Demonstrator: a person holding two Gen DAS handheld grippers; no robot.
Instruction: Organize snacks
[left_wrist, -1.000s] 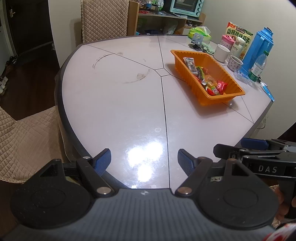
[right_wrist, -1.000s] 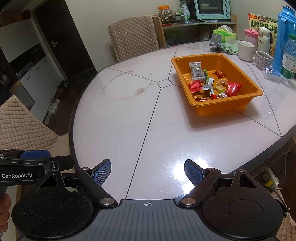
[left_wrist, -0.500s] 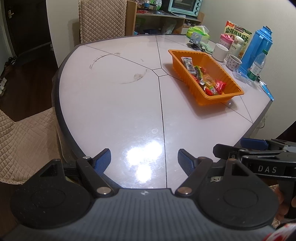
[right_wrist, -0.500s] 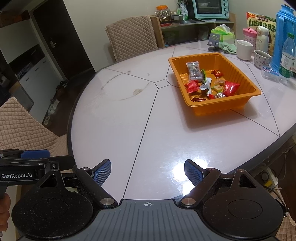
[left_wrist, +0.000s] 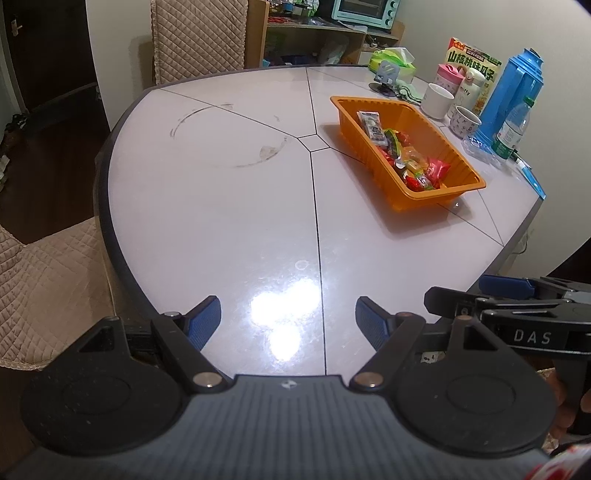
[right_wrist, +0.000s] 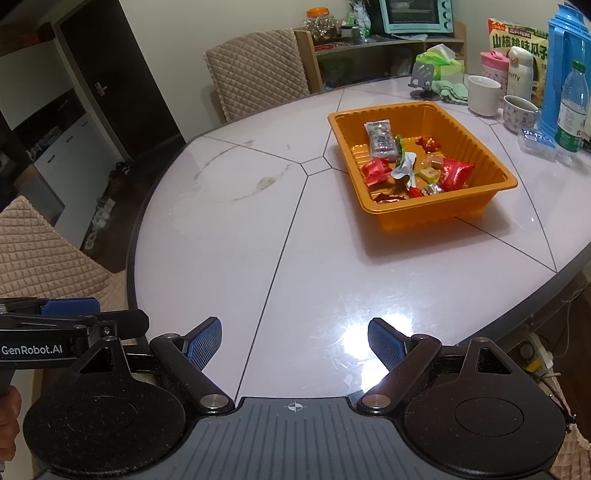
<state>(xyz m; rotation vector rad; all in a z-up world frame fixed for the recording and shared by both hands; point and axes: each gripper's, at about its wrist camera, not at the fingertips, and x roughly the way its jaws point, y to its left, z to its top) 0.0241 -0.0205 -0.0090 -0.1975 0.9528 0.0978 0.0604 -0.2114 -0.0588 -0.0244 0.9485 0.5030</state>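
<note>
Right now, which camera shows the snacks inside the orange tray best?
The right wrist view: it looks down into the orange tray, so the snacks lie spread and separate. In the left wrist view the tray runs away lengthwise, and its snacks overlap in a narrow strip.

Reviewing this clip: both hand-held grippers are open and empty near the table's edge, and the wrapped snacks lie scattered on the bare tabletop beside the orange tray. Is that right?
Not quite. The snacks lie inside the orange tray, not on the tabletop beside it; the right wrist view shows this plainly. The rest holds: the left hand-held gripper and right hand-held gripper are both open and empty near the table edge.
</note>
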